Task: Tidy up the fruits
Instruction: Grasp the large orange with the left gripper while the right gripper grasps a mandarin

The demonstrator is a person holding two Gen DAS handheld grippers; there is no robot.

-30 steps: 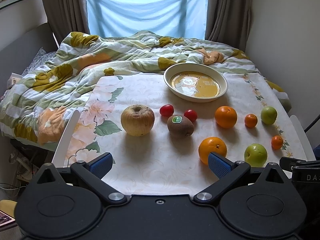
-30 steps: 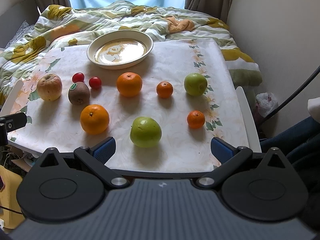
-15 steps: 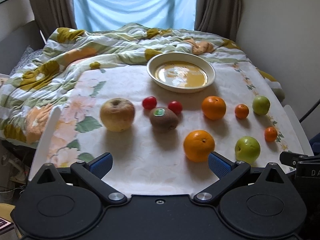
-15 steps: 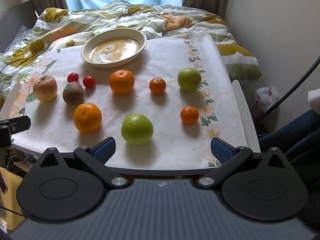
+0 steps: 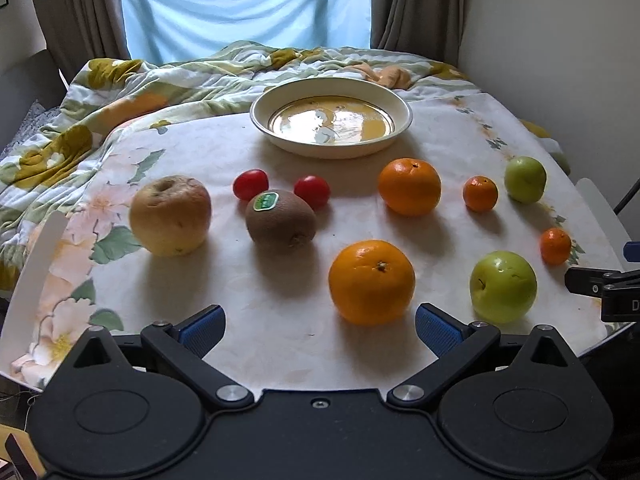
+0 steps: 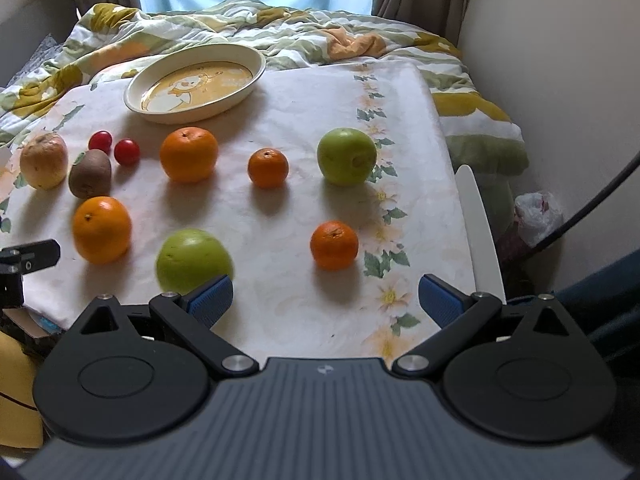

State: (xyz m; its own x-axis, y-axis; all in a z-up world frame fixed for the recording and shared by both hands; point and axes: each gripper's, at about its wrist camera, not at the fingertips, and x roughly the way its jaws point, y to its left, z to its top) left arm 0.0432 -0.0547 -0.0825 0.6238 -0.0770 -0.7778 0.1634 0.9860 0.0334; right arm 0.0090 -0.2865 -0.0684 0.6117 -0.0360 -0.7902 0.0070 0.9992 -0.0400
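Both hand-held grippers are over the near edge of the tabletop (image 5: 280, 312), and neither has anything in it. The left hand-held gripper (image 5: 319, 322) is spread wide, blue pads well apart, with the near orange (image 5: 371, 281) just beyond its right pad at 1 o'clock. The right hand-held gripper (image 6: 325, 296) is just as wide, and the near green apple (image 6: 193, 261) sits right behind its left pad, slightly blurred.

Across the floral cloth, 10 fruits lie loose. From the left view: a yellowish apple (image 5: 170, 215) at 10 o'clock, the kiwi (image 5: 280, 218) with its green sticker dead ahead, 2 cherry tomatoes (image 5: 251, 184) just behind it. A second orange (image 5: 409, 187) sits at 1 o'clock, a mandarin (image 5: 480, 193) beside it, then a small green apple (image 5: 525, 179) out at 2 o'clock. Another mandarin (image 6: 334, 245) rests near the right edge.

The plate (image 5: 400, 104) stands at 12 o'clock, holding no fruit, with the rumpled quilt (image 5: 160, 80) on the bed behind.
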